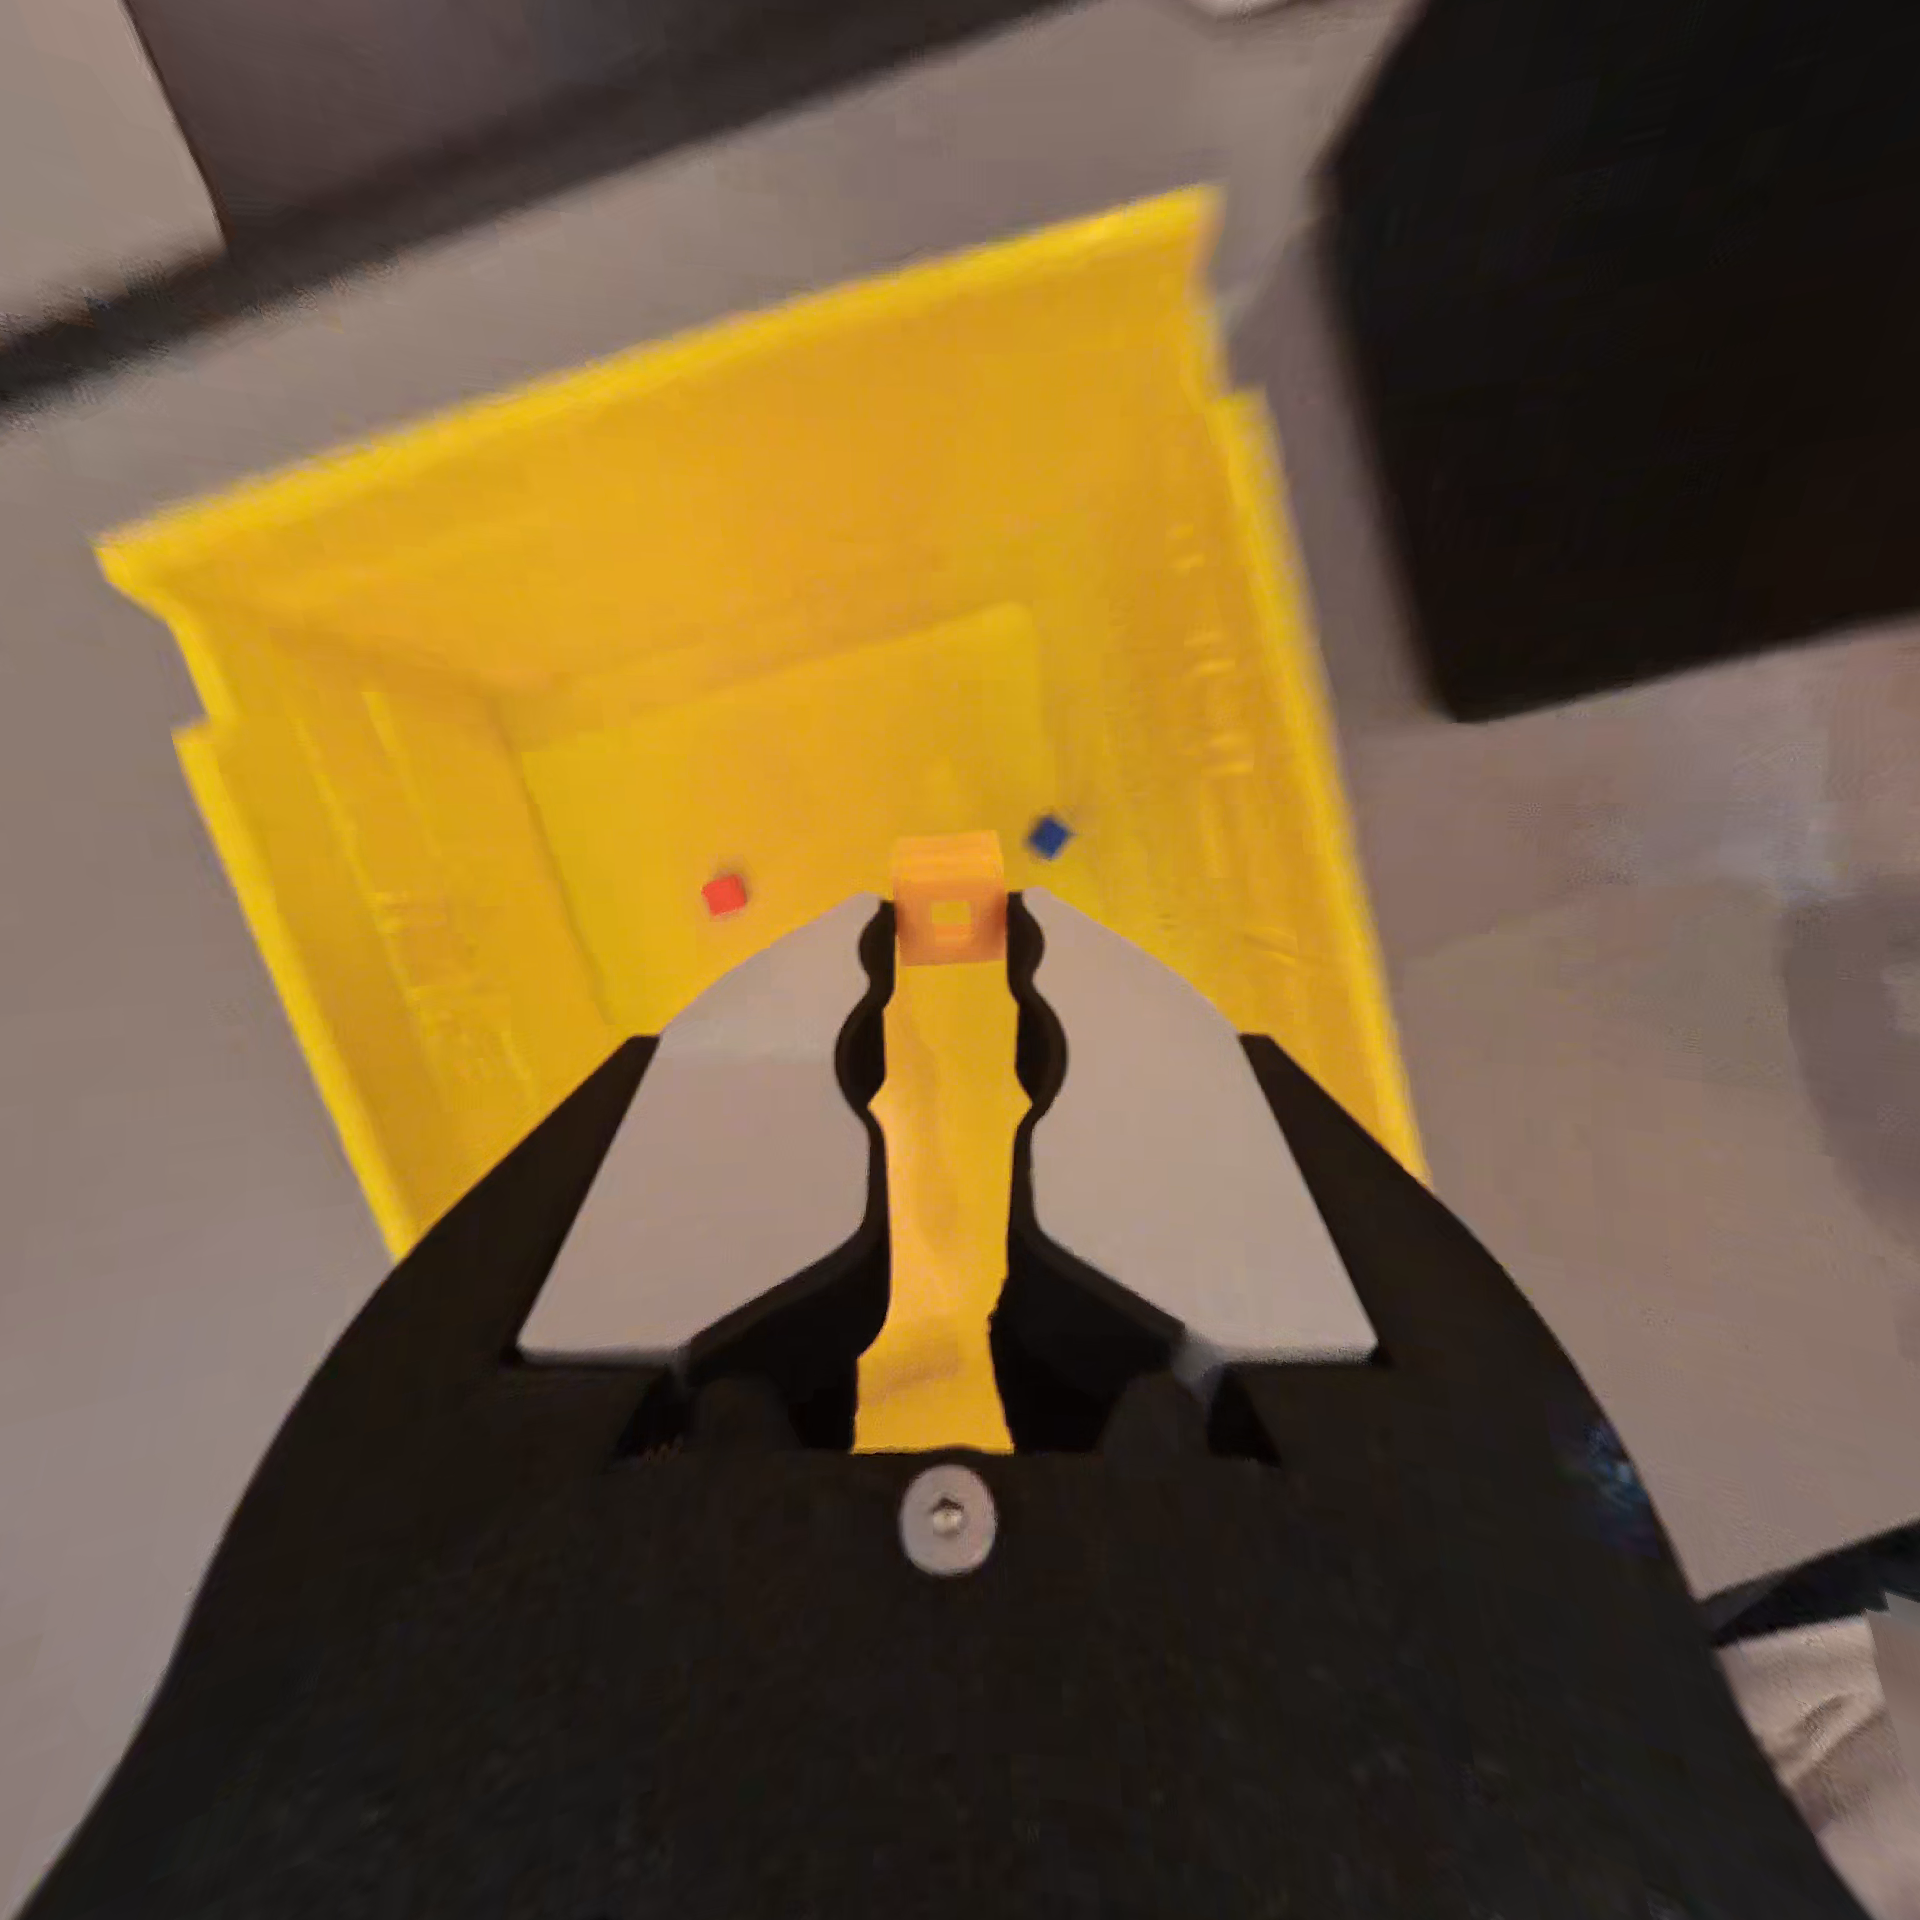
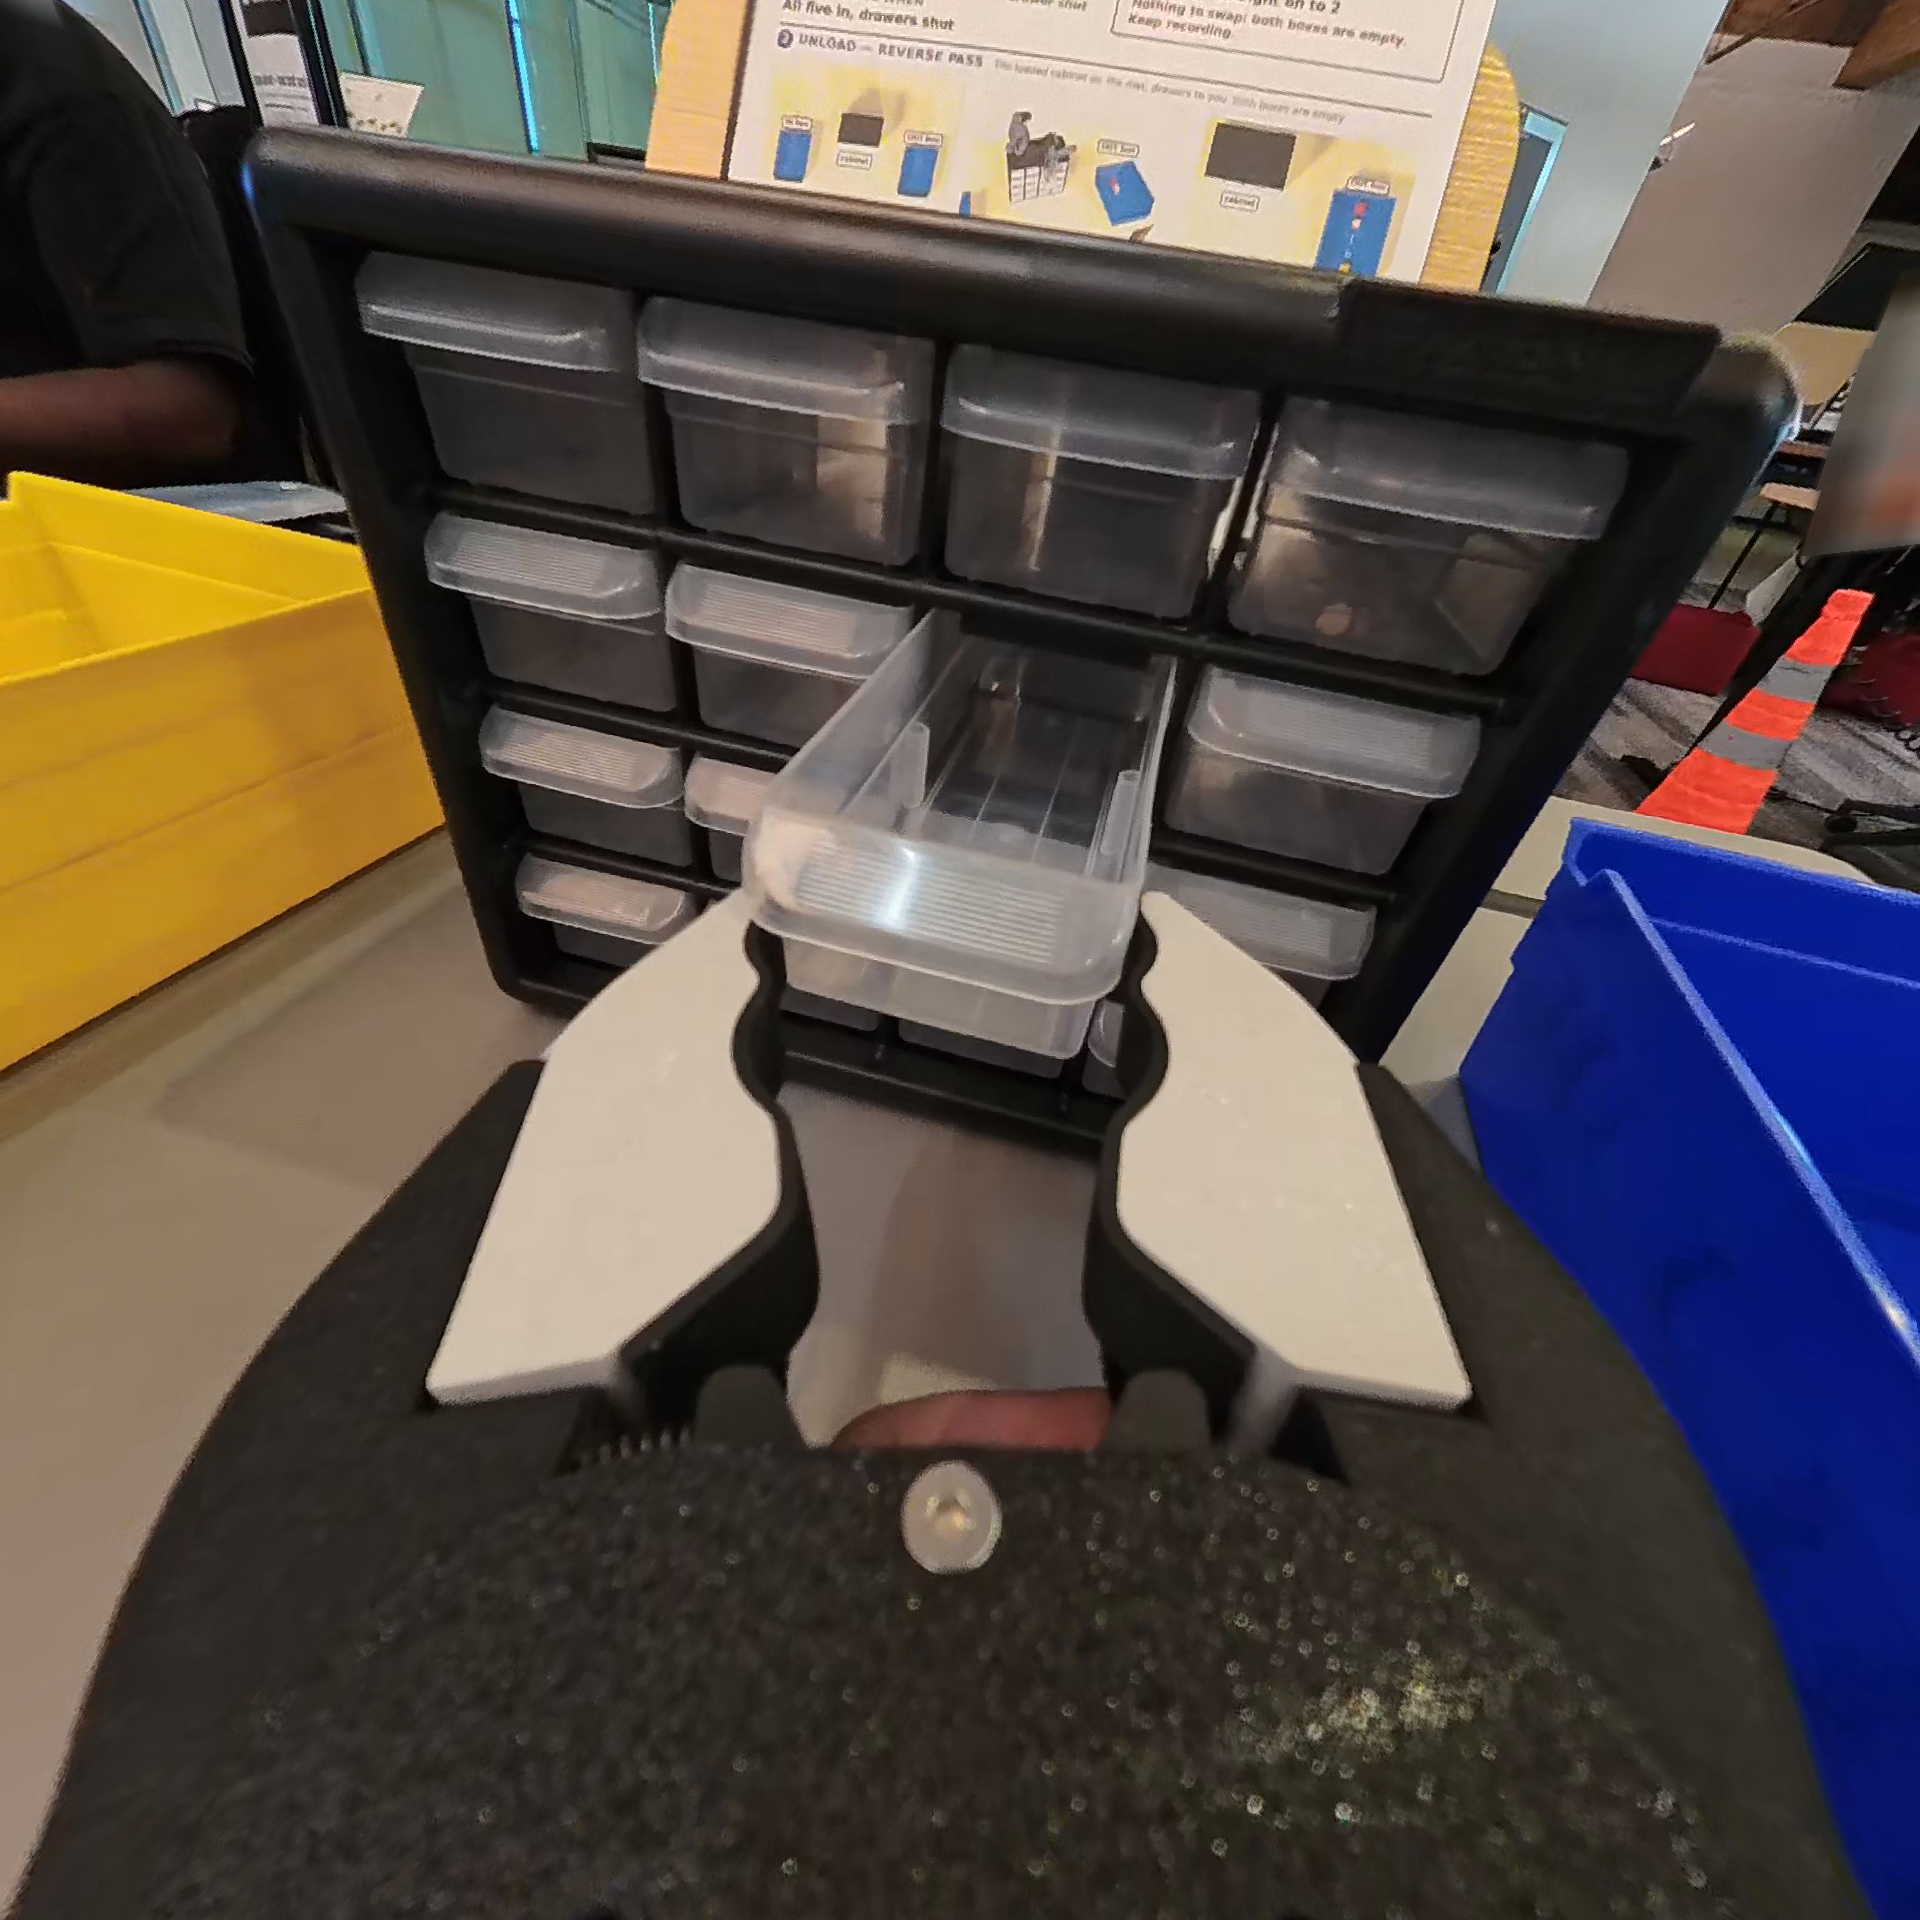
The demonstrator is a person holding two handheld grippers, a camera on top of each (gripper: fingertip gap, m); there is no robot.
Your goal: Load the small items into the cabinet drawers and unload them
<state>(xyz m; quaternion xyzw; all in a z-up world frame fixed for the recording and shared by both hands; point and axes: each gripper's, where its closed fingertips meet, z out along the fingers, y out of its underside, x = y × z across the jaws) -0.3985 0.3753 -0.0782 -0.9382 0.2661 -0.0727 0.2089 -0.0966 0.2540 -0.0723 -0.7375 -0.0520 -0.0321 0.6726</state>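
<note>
Where the left wrist view looks down, a pale grey tabletop (image 1: 1558, 935) carries a yellow bin (image 1: 727, 582), seen blurred, and the dark block of the cabinet (image 1: 1642, 343) fills the upper right corner. Pinched at the tips of the left gripper (image 1: 948, 914) is a small orange cube (image 1: 948, 904) with a square hole through it, held above the bin floor. On that floor lie 2 more tiny cubes: a red cube (image 1: 724, 894) to the left and a blue cube (image 1: 1048, 835) to the right, well apart from each other.

From the right wrist view, the same table (image 2: 208, 1195) holds the black cabinet (image 2: 790, 223) of clear drawers, 4 across, with the yellow bin (image 2: 187, 748) on its left and a blue bin (image 2: 1683, 1195) on its right. 1 pulled-out drawer (image 2: 966, 831) (third column, second row) juts forward. The right gripper (image 2: 945, 966) has its jaws parted about the drawer's front lip; whether they press it I cannot tell.

Behind the cabinet stands a printed instruction sheet (image 2: 1091, 114) with small diagrams, propped on cardboard. An orange traffic cone (image 2: 1766, 717) stands on the floor beyond, and a person's dark sleeve (image 2: 94, 249) shows at upper left.
</note>
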